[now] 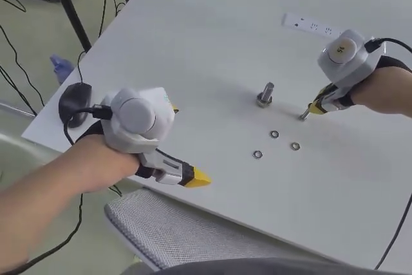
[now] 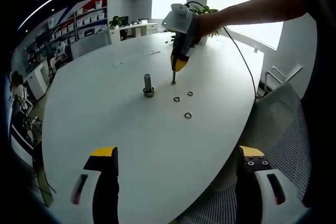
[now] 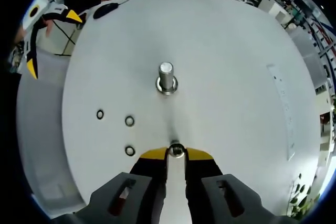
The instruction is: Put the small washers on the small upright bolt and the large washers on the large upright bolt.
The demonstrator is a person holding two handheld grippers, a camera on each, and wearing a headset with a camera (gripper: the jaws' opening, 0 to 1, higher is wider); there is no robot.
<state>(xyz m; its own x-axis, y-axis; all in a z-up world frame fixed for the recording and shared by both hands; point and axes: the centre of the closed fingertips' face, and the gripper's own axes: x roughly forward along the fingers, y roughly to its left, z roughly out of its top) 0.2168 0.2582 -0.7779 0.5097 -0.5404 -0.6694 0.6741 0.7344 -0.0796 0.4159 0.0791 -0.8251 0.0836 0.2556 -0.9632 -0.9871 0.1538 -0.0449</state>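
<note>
Yellow-tipped right gripper (image 3: pixel 177 153) pinches jaws narrow round the small steel upright bolt (image 1: pixel 303 116), likely seating a washer; left gripper (image 2: pixel 177 153) hangs wide-jawed, clear of three loose steel washers (image 1: pixel 275 134)

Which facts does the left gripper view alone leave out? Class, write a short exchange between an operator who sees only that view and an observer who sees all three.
Operator: What sits between the tips of the right hand-held gripper?
Observer: The right gripper view shows them close together around the top of the small bolt; whether they squeeze it, I cannot tell.
Operator: Anything behind my left hand-held gripper?
Observer: The head view shows a black mouse lying beside it, near the corner of the table.
</note>
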